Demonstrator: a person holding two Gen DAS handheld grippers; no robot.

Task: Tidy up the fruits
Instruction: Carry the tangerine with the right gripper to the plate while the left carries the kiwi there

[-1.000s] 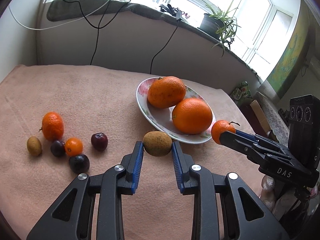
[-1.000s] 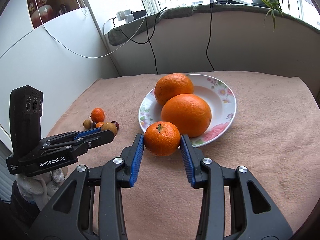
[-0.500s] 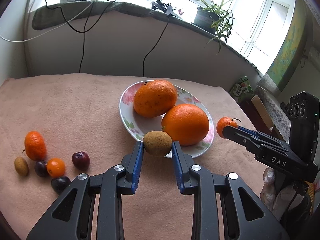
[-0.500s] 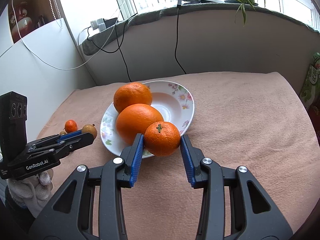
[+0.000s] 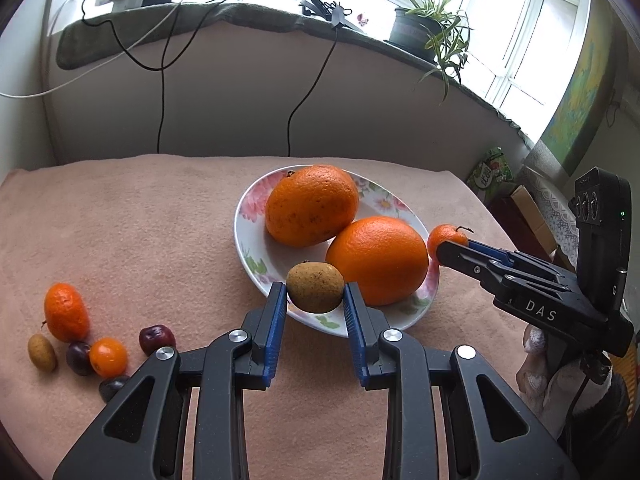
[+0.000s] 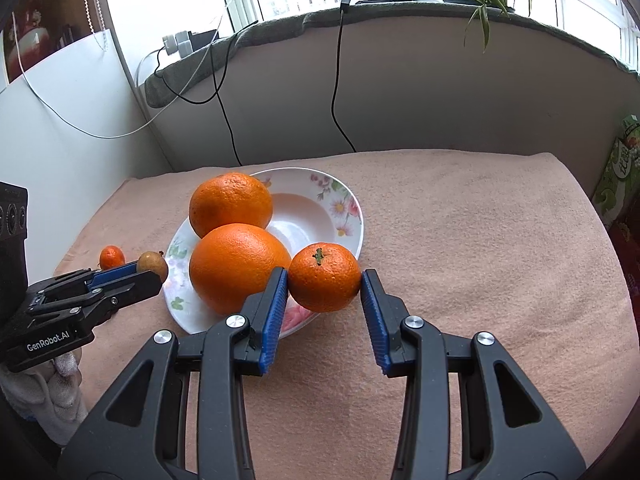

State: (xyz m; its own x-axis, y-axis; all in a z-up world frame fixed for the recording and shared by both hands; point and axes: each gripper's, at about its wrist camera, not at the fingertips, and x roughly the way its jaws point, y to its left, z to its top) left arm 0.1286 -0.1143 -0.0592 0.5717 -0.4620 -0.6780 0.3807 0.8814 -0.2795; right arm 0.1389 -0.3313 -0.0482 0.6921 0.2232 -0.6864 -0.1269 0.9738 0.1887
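Here, the small brown fruit [image 5: 315, 287] sat pinched between the blue pads of the left tool [image 5: 315, 300], held above the near rim of the floral plate [image 5: 248, 236], with its short stem pointing up. The right tool [image 6: 324, 286] gripped a mandarin [image 6: 324, 277] in the same manner, both pads pressed to its sides and its green stem facing upward, over the plate's rim on the side opposite the left tool. On the plate lay two large oranges, the farther orange [image 5: 311, 205] touching the nearer orange [image 5: 377, 260], and the nearer one lay just beside the held brown fruit. The plate's white hollow on the far side of the oranges was bare in the right wrist view. Well apart from the plate, toward the left tool's side of the desk [image 5: 140, 216], a cluster of small fruit rested on the pink cloth: an elongated tangerine [image 5: 66, 312], a second brown fruit [image 5: 41, 352], a small round orange fruit [image 5: 108, 357], a red cherry [image 5: 157, 339] and two darker cherries [image 5: 79, 357], most of them touching or nearly so. Behind the desk ran a low wall topped by a windowsill with a potted plant [image 5: 424, 28], and black cables [image 5: 162, 92] hung down from it.
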